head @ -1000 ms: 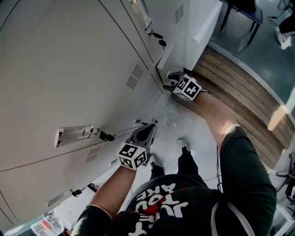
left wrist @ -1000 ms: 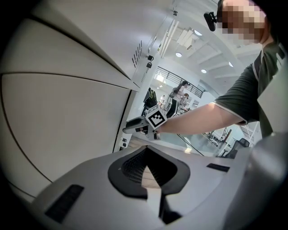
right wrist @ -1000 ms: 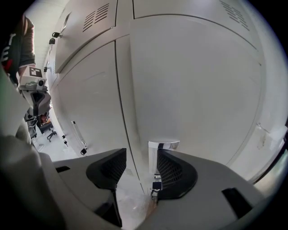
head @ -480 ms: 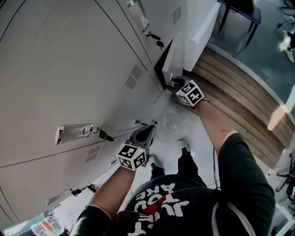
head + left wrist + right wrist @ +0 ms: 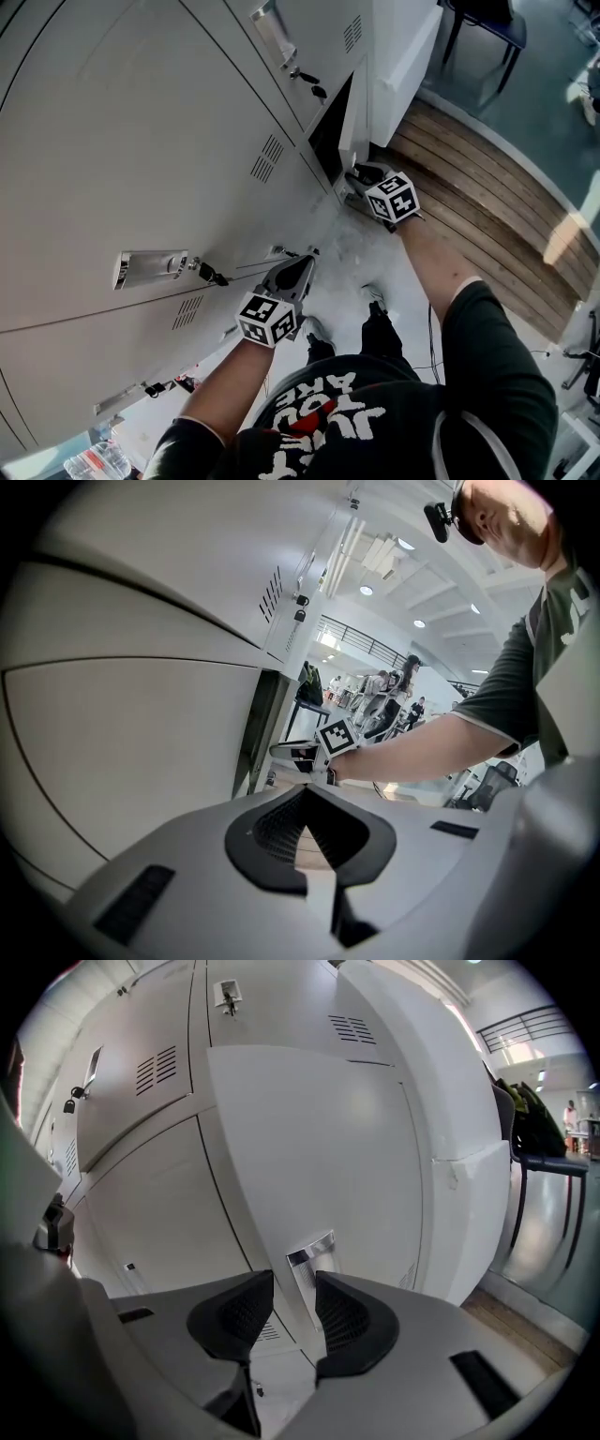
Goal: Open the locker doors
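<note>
Lower door (image 5: 319, 1147) of the lockers (image 5: 141, 141), standing ajar at the bank's right end, low down near the floor, with a dark gap showing at its free edge. The right gripper (image 5: 293, 1281) straddles that edge just below the handle plate (image 5: 314, 1249). Its jaws are closing with the edge between them, and the pads do not appear to press on the metal yet. The left gripper (image 5: 305, 794) hangs clear in front of a shut door, pressed together on nothing.

Handling, as judged from the views: the door looks like thin painted sheet metal — light, stiff across its face and smooth, so pads gripping the flat paint could slip. The free edge beside the handle plate is the sensible hold, being farthest from the hinge and giving the easiest swing. A pinch across the edge should suffice. The pull ought to follow the door's arc rather than a straight line, or the thin panel may twist or slide out of the jaws.

The neighbouring doors are shut, with keys (image 5: 211, 275) hanging at their locks. Whether they are latched cannot be told.
</note>
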Action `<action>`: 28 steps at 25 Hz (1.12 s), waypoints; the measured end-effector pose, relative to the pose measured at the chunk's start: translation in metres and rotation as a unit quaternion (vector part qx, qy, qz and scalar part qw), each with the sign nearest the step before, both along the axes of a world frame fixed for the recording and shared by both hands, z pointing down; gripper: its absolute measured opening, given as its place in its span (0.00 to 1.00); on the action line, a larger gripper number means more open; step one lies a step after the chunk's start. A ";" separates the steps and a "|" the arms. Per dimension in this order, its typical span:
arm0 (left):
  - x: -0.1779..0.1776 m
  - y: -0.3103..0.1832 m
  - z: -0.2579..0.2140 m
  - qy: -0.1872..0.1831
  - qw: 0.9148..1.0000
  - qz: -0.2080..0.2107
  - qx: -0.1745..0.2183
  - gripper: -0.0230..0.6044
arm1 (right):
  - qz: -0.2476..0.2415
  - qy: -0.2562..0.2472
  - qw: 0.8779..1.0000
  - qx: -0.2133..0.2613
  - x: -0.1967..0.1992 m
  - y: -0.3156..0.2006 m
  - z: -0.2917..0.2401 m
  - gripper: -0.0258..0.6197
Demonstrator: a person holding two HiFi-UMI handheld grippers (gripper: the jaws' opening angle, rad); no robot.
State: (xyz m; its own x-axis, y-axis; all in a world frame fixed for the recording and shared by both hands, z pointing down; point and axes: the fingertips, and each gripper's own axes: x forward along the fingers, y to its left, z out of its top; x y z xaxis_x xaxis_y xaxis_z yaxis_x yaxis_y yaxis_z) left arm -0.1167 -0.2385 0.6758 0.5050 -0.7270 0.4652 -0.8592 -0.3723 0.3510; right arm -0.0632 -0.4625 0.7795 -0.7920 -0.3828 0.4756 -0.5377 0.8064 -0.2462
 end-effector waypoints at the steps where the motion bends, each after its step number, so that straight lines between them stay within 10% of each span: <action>1: 0.001 0.000 0.000 0.000 1.000 0.000 0.000 0.04 | 0.003 -0.001 1.000 -0.001 0.003 0.001 0.000 0.28; 28: 0.032 -0.006 -0.009 -0.002 1.000 0.023 0.007 0.04 | 0.075 0.011 0.997 -0.012 0.095 -0.002 0.002 0.28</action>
State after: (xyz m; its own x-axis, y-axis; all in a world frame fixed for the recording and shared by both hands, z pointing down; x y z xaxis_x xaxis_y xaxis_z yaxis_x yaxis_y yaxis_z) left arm -0.0847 -0.2450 0.6664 0.5366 -0.7093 0.4571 -0.8422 -0.4167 0.3421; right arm 0.0321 -0.4643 0.7813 -0.7154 -0.4856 0.5024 -0.6580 0.7101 -0.2506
